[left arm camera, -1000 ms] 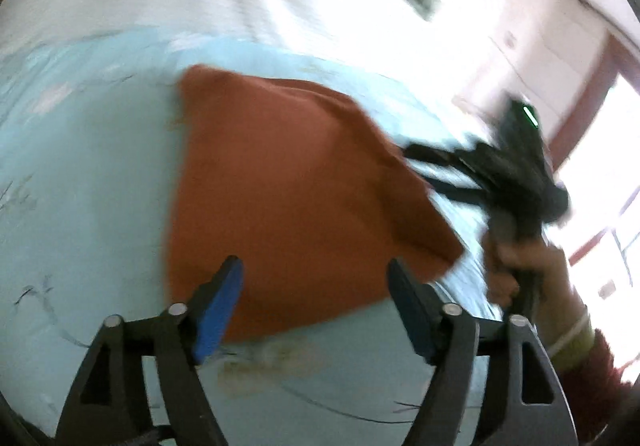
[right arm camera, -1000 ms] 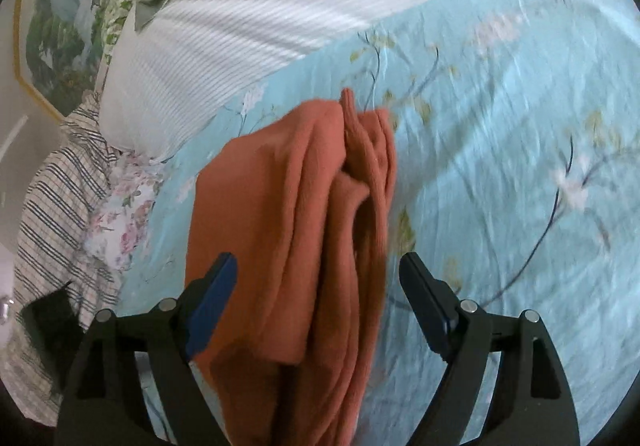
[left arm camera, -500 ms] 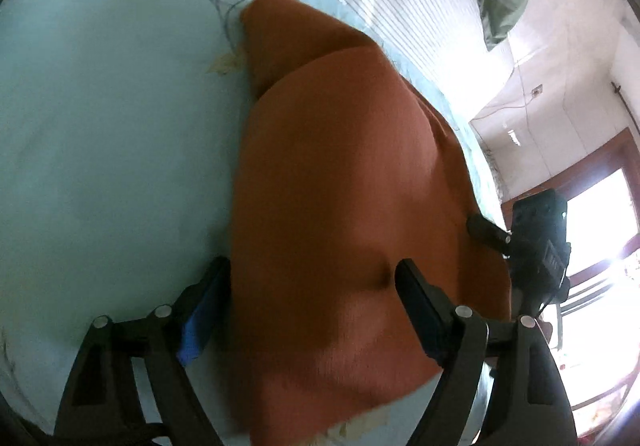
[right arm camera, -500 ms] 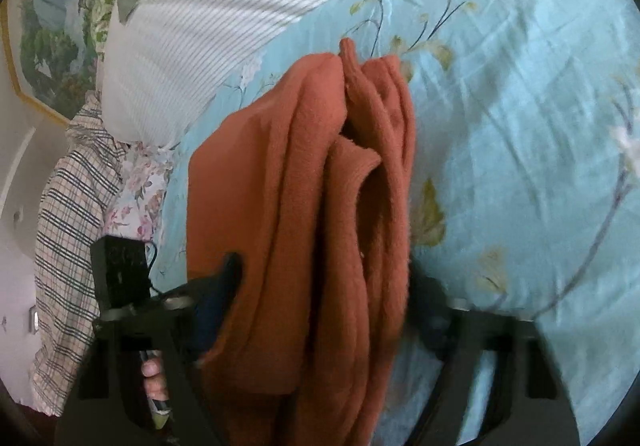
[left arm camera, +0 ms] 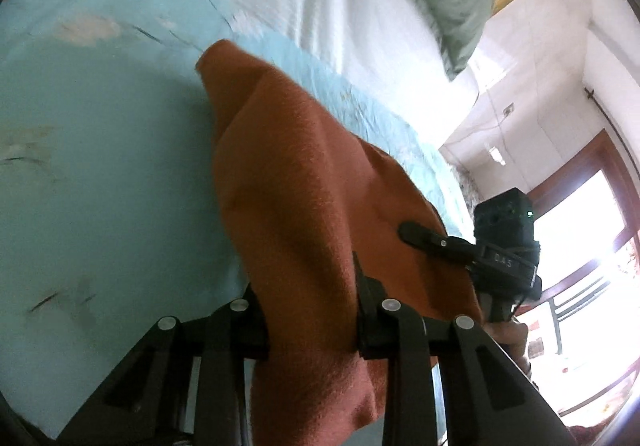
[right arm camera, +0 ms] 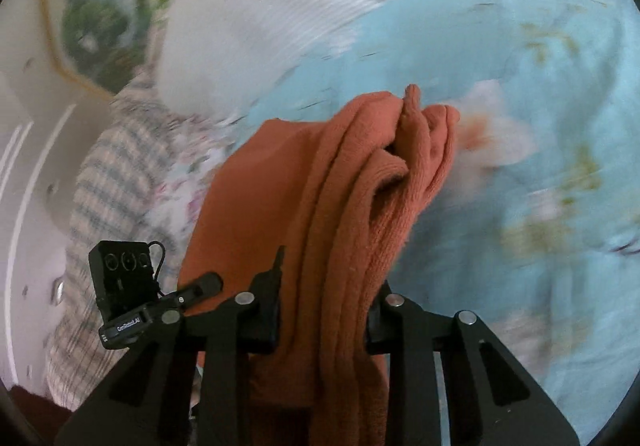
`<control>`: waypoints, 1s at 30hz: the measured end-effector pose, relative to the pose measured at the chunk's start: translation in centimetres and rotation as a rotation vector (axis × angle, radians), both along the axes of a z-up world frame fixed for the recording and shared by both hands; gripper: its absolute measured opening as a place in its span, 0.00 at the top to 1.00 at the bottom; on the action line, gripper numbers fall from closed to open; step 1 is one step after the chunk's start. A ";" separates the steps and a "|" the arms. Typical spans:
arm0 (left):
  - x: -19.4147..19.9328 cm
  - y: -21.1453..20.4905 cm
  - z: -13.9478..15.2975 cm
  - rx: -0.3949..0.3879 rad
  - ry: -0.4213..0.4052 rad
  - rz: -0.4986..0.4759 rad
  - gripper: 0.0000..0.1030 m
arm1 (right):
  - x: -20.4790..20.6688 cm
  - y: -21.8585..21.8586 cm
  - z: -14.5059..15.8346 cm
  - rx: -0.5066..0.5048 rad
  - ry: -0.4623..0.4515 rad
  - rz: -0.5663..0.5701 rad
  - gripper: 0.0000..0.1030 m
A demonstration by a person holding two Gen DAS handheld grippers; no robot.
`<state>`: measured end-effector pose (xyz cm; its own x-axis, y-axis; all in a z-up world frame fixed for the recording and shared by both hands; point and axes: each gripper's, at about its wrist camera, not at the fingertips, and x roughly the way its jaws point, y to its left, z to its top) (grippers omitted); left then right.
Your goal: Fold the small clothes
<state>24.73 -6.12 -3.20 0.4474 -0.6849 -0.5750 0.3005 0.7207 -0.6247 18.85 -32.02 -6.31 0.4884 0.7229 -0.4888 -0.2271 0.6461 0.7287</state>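
while both grippers clamp orange cloth

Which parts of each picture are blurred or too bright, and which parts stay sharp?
Left wrist view: the window at the right edge is overexposed; the orange garment is sharp, the bedding behind it softer. Right wrist view: strong motion blur smears the blue floral sheet and striped pillow; the garment and right gripper are sharp.
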 end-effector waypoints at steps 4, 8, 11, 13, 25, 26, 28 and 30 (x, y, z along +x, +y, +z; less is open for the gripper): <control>-4.7 5.2 1.5 0.007 -0.038 0.069 0.73 | -2.0 5.4 -0.2 0.028 -0.050 0.094 0.72; -8.5 8.4 0.8 0.030 -0.019 0.116 0.73 | -4.0 9.3 -2.4 0.039 -0.025 0.166 0.72; -10.2 9.5 -1.9 0.054 0.040 0.138 0.72 | -4.6 11.4 -5.3 -0.012 0.048 0.180 0.72; -10.3 9.7 -4.2 0.066 0.114 0.150 0.69 | -5.0 11.9 -6.4 -0.060 0.070 0.168 0.72; -9.6 11.1 -4.6 0.062 0.134 0.214 0.47 | -5.3 10.9 -6.4 -0.099 0.091 0.109 0.60; -9.4 11.7 -4.4 0.043 0.136 0.223 0.46 | -5.4 10.6 -6.3 -0.101 0.091 0.103 0.60; -8.3 13.0 -4.5 0.006 0.143 0.235 0.44 | -5.4 10.2 -5.9 -0.105 0.090 0.087 0.57; -6.2 13.4 -4.8 -0.012 0.154 0.237 0.44 | -5.3 9.8 -5.3 -0.111 0.080 0.064 0.53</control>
<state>18.56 7.24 -8.02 0.5035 -0.5788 -0.6415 0.0253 0.7520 -0.6587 13.53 -22.27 -11.58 0.3997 0.6907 -0.6026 -0.2147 0.7097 0.6710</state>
